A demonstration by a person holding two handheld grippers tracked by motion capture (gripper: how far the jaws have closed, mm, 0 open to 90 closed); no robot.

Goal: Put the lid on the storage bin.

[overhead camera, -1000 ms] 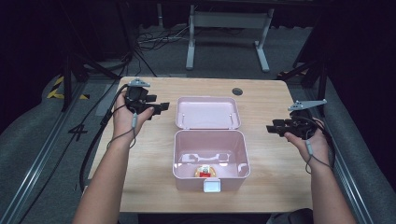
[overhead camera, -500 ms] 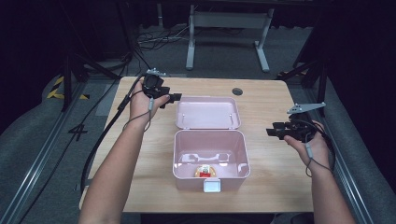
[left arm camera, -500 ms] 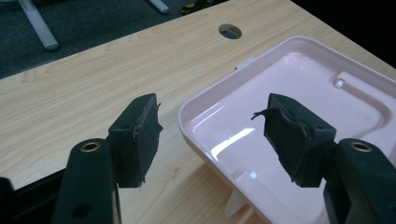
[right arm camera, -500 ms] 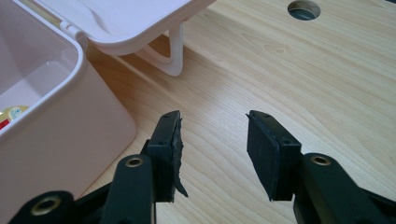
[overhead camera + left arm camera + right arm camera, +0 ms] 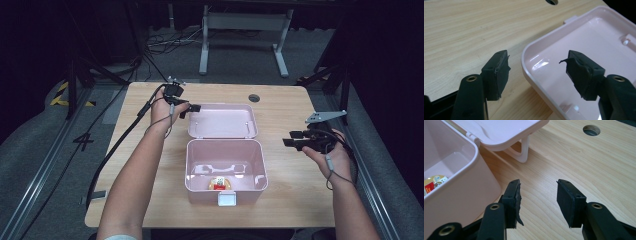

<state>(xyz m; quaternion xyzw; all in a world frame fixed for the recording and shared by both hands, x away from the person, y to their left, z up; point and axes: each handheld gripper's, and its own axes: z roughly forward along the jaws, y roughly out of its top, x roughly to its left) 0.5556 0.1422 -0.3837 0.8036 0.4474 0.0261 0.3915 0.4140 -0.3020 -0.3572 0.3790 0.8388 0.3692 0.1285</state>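
The pink box sits mid-table, its lid laid open flat on the far side. The left gripper, jaws apart, straddles the lid's left rim; the right gripper, also agape, hangs well right.

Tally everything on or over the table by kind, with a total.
Pink boxes with open lid: 1
Small red and yellow items inside the box: 1
Handheld grippers: 2, left gripper, right gripper
Total: 4
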